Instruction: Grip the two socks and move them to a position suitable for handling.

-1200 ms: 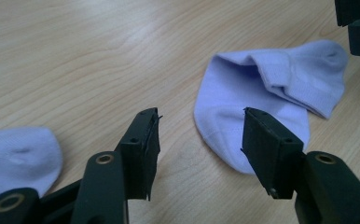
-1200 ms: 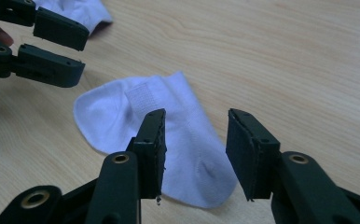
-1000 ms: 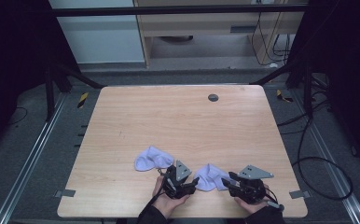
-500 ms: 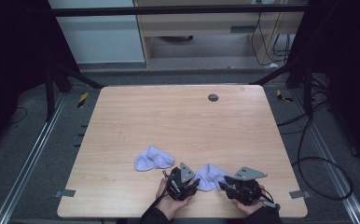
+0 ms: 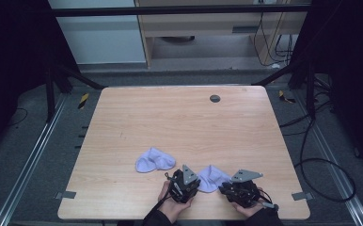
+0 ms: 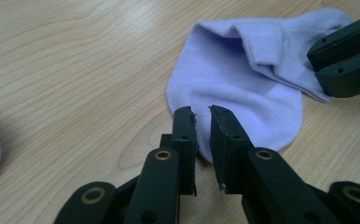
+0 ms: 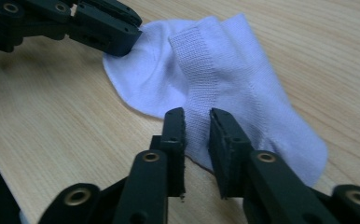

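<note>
While a pale lilac sock [image 5: 211,177] lies flat near the front edge of the wooden table [image 5: 179,127], you have a gripper at each end of it. Seen from above, the sock rests between your two hands, a little right of the table's middle.

Your left gripper [image 6: 202,119] meets the rounded end of the sock. Its jaws have just been closing and now stand with a narrow gap between them, the sock's edge lying in that gap. Whether the pads already press the fabric, I cannot tell. From above, this gripper [image 5: 183,184] sits just left of the sock, with your left hand [image 5: 170,205] behind it.

Your right gripper [image 7: 197,119] meets the opposite end, where a ribbed band runs across the fabric. Its jaws have also just been closing and stand nearly together, with the ribbed cloth between them. Here too the gap is small, and a firm pinch cannot be confirmed. From above, this gripper [image 5: 238,188] sits just right of the sock.

A second lilac sock [image 5: 154,160] lies loosely bunched to the left and a little farther from you, apart from the first. A small dark round disc [image 5: 215,98] sits near the table's far edge.
</note>
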The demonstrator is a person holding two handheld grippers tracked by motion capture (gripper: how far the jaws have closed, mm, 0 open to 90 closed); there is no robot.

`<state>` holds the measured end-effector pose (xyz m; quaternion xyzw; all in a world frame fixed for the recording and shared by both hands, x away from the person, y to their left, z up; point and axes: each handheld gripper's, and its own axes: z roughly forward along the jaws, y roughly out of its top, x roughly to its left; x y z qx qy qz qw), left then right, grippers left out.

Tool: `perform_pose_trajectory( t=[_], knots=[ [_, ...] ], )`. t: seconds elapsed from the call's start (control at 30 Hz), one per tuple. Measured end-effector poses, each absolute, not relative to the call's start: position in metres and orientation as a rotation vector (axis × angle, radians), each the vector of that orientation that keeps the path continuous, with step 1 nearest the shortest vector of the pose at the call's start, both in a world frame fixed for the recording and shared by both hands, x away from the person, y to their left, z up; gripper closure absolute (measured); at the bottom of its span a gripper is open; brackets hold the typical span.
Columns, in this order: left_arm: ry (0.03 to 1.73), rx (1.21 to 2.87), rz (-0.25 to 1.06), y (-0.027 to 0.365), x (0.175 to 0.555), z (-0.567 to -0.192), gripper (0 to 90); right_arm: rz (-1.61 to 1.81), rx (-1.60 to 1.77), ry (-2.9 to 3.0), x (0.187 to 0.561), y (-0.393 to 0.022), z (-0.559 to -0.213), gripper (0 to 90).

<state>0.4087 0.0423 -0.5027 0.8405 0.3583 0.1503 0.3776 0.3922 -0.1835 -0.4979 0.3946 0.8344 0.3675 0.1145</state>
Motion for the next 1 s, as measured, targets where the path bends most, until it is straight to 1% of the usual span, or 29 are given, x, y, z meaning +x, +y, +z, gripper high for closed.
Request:
perform_pose_trajectory(
  t=[0.07, 0.1, 0.2, 0.27, 0.6, 1.0],
  knots=[
    [0.917, 2.149, 0.381, 0.042, 0.408, -0.503, 81.5, 1.083, 1.155, 2.455, 0.393, -0.183, -0.498, 80.5],
    [0.917, 2.149, 0.381, 0.042, 0.408, -0.503, 82.4, 1.083, 1.155, 2.455, 0.393, -0.183, -0.498, 80.5],
    [0.918, 2.152, 0.376, 0.041, 0.408, -0.502, 85.1, 1.081, 1.17, 2.47, 0.394, -0.183, -0.496, 87.8],
    [0.915, 2.152, 0.371, 0.041, 0.408, -0.502, 86.1, 1.077, 1.177, 2.472, 0.394, -0.183, -0.495, 88.8],
    [0.909, 2.156, 0.361, 0.042, 0.409, -0.502, 87.5, 1.21, 1.177, 2.366, 0.392, -0.189, -0.482, 88.9],
    [0.906, 2.157, 0.355, 0.042, 0.409, -0.502, 87.6, 1.254, 1.284, 2.202, 0.407, -0.203, -0.474, 88.9]
  ],
)
